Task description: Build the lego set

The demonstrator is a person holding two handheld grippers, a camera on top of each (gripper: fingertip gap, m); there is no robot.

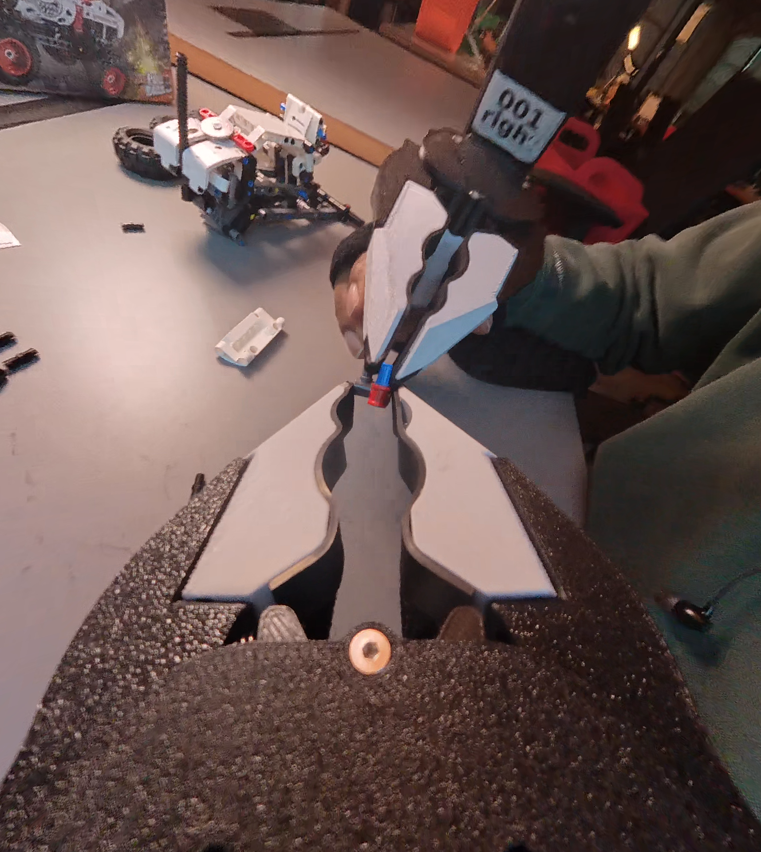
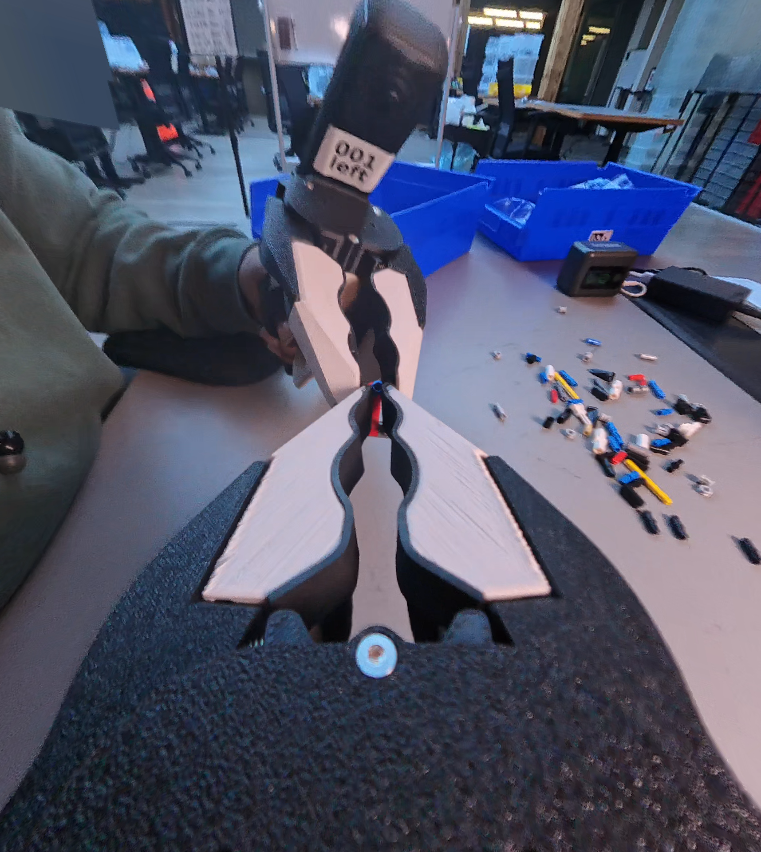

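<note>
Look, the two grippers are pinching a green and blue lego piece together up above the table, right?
Not green. The small lego piece between the left gripper and right gripper is red and blue, as the left wrist view shows. The rest is right: both pinch it together above the table.
</note>
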